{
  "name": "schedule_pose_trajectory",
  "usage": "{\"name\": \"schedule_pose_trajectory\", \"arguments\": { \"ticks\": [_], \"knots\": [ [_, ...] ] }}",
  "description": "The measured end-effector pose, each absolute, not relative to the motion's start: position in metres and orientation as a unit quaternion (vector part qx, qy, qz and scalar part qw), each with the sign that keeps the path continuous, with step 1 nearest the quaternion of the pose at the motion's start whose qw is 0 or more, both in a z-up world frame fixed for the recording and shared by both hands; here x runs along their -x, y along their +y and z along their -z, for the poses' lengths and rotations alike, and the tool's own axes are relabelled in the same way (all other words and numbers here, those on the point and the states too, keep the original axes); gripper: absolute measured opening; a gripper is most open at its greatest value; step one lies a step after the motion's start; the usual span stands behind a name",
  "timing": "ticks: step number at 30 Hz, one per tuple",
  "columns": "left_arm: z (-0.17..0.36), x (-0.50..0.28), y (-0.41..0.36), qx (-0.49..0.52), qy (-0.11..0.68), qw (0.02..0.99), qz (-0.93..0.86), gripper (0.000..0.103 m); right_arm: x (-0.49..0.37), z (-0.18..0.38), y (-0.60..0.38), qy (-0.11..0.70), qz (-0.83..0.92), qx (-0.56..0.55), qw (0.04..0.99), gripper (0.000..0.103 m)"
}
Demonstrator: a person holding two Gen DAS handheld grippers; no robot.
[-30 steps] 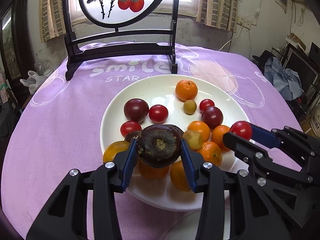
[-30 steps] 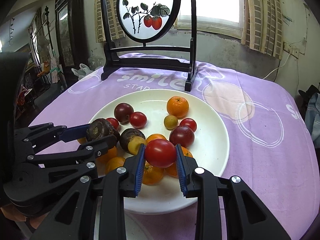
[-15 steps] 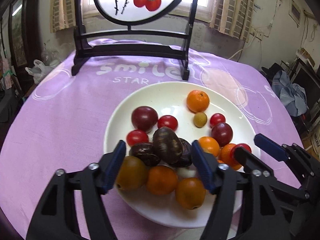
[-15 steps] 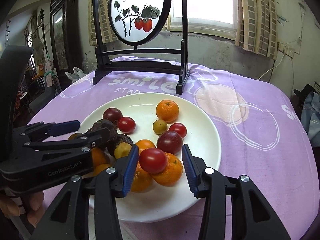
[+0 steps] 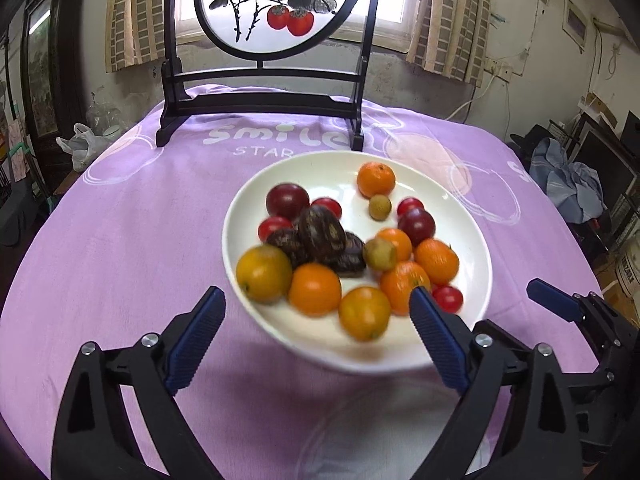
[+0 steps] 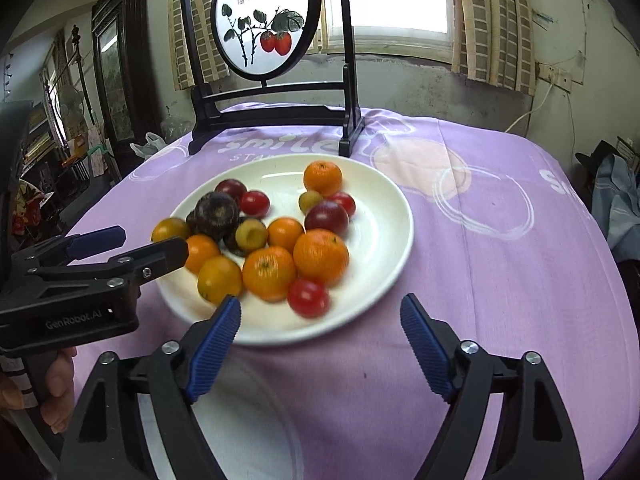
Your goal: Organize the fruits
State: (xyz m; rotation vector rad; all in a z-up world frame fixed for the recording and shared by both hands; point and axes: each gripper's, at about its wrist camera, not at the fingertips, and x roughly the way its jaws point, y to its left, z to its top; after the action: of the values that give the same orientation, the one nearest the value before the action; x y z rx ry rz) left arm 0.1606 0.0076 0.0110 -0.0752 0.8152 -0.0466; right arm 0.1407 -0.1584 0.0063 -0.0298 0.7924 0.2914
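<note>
Left tongs (image 5: 316,344) wide apart, holding nothing, low at the 6 o'clock edge of the white plate (image 5: 472,240). Right tongs (image 6: 320,340) also wide apart and empty, just short of the plate's near rim; the plate rim (image 6: 400,216) lies ahead of them.

All fruit sits on the plate, which rests on the counter under a purple cloth (image 5: 120,240).
- Three dark brown-purple fruits (image 5: 322,234) heaped together near the plate's centre-left.
- Oranges clustered from 5 to 8 o'clock: a yellowish one (image 5: 264,273) at 8, one (image 5: 315,289) beside it, another (image 5: 365,313) at 6.
- Red tomato (image 5: 448,298) at 5 o'clock, partly behind the left tongs' right finger; in the right view the same tomato (image 6: 309,297) lies nearest the tongs, touching two oranges.
- Lone orange (image 5: 376,179) at 12–1 o'clock, apart from the pile, a small tan fruit (image 5: 380,207) just beside it.
- Dark red plums at 10 o'clock (image 5: 287,201) and 2 o'clock (image 5: 416,225).

Fruit nearest the cameras is motion-blurred.

Behind the plate at 12 o'clock stands a round painted screen (image 5: 280,4) on a black stand. A second pale dish (image 6: 240,420) shows below the right tongs, its contents not discernible.
</note>
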Motion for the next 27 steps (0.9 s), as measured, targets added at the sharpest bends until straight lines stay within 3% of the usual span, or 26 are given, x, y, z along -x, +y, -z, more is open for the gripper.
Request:
{"name": "schedule_pose_trajectory", "arguments": {
  "ticks": [8,27],
  "knots": [
    [0.000,-0.119,0.012,0.033,0.400,0.916,0.022,0.095,-0.098,0.000,-0.162,0.385,-0.138,0.026,0.912,0.099],
    [0.024,-0.080,0.012,0.003,0.408,0.913,0.023,0.097,-0.057,0.020,-0.167,0.391,-0.131,0.026,0.911,0.099]
  ]
}}
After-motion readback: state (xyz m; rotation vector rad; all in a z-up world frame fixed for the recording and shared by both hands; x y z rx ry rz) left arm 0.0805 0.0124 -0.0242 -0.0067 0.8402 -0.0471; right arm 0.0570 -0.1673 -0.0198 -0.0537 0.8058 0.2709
